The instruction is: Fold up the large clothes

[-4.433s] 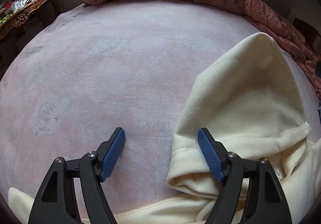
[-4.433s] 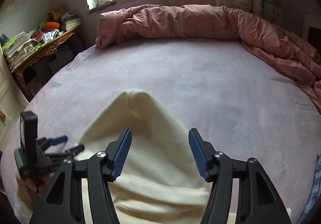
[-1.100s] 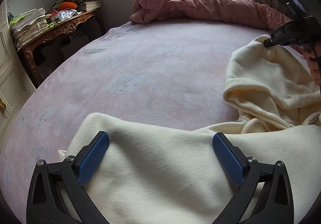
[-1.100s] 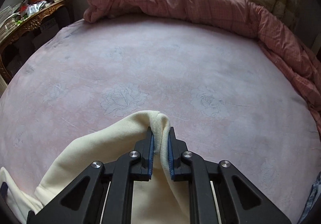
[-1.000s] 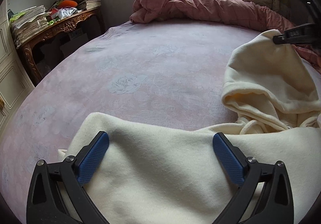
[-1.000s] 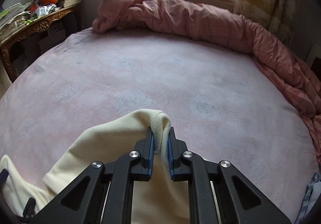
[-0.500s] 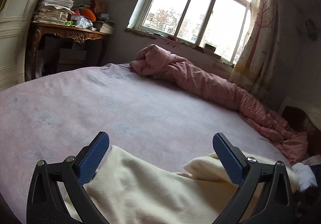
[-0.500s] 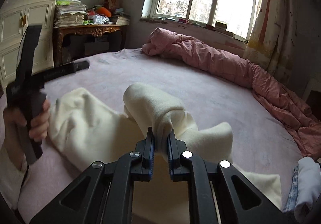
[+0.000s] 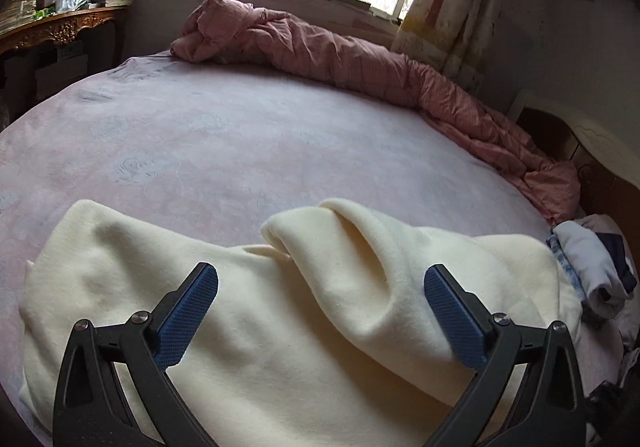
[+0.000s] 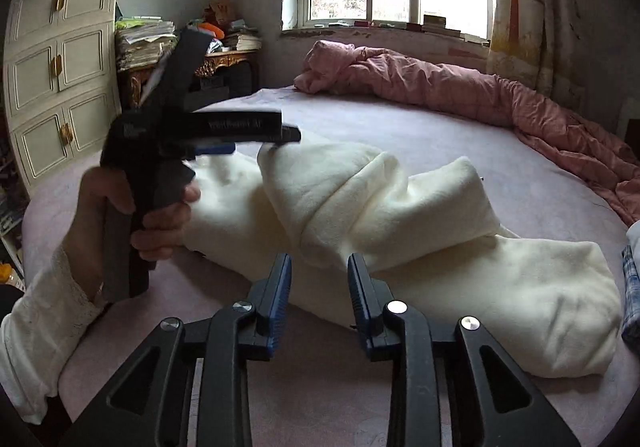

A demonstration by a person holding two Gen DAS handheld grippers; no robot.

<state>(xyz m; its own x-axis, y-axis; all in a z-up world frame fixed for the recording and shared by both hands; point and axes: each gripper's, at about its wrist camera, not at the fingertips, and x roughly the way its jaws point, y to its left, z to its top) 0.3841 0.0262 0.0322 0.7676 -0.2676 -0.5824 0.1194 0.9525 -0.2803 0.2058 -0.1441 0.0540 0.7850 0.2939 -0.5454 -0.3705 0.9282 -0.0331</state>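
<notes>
Cream garment on pink bed

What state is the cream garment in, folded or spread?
Partly folded, not neat. The garment lies on the bed with one part flopped over the body in a loose, rumpled roll; neither gripper holds it.

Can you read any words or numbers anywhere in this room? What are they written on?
White lettering on the black bar of the left gripper: there, but too blurred to read.
Small white mark on that gripper's black body: also unreadable.
Stacked papers and books on the carved wooden side table: too small to read.
Nothing else carries writing.
</notes>
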